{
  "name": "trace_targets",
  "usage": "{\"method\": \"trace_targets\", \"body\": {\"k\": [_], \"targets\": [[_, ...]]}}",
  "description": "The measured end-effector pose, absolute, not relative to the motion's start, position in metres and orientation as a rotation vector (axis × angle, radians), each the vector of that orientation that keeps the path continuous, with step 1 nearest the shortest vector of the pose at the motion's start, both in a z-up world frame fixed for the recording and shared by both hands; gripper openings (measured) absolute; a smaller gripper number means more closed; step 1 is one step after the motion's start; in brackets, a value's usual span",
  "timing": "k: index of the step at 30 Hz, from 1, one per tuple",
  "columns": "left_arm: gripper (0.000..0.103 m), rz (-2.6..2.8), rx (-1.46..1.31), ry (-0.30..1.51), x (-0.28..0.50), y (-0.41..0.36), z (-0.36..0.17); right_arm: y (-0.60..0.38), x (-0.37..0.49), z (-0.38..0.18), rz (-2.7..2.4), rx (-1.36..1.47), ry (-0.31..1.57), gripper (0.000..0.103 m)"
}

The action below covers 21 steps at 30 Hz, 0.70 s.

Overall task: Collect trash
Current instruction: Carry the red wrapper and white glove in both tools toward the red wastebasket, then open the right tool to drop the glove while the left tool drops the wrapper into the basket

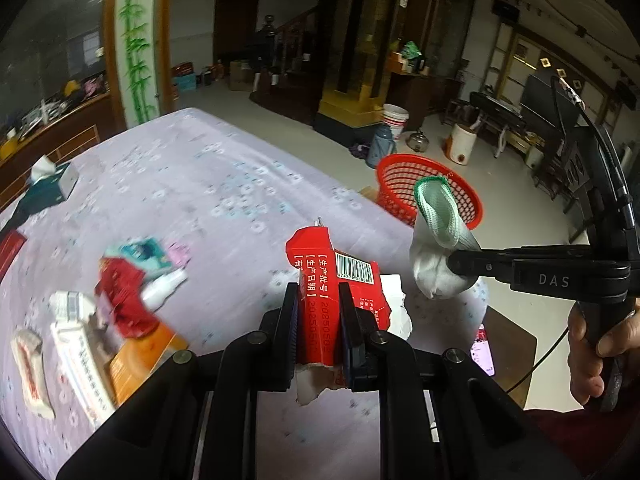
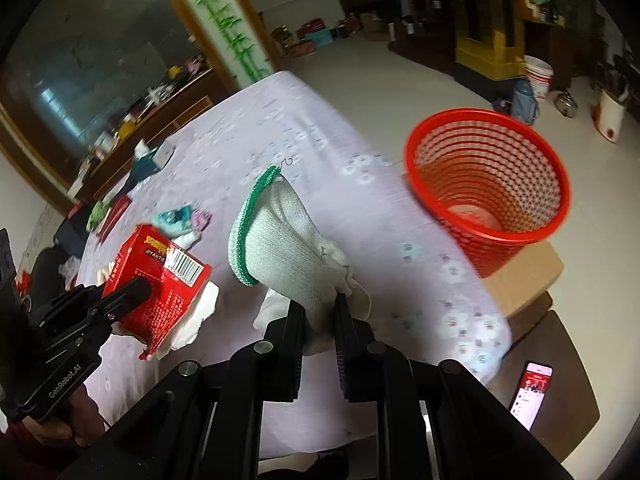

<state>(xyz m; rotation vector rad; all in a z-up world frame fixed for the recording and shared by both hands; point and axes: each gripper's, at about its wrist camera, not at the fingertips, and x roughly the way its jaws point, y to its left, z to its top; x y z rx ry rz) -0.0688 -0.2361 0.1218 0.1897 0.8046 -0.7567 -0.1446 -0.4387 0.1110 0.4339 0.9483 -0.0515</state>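
Observation:
My left gripper [image 1: 318,294] is shut on a torn red carton [image 1: 340,276] with a barcode and white torn paper, held above the table's near edge. In the right wrist view that carton [image 2: 160,284] hangs at the left in the left gripper [image 2: 140,292]. My right gripper [image 2: 318,304] is shut on a white knit glove [image 2: 288,236] with a green cuff. From the left wrist view the glove [image 1: 438,240] sits to the right, pinched by the right gripper [image 1: 454,264]. A red mesh basket [image 2: 488,192] stands open beyond the table's right edge, also the basket [image 1: 404,176].
The table carries a lilac flowered cloth [image 1: 192,184]. Loose wrappers, boxes and a small white bottle [image 1: 160,292] lie at its left. A tissue box [image 1: 48,184] sits far left. A lit phone [image 2: 532,394] lies on a wooden stool. A person's hand [image 1: 600,356] grips the right handle.

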Motion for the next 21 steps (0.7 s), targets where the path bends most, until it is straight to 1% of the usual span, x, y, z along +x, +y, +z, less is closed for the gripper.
{"method": "trace_targets", "body": {"k": [12, 21], "targets": [[0.017, -0.819, 0.218, 0.769, -0.056, -0.321, 0.139, -0.529, -0.145, 0.133, -0.136, 0.5, 0.858, 0.015], [0.017, -0.85, 0.248, 0.779, -0.029, -0.407, 0.139, -0.607, -0.133, 0.13, -0.212, 0.552, 0.851, 0.015]]}}
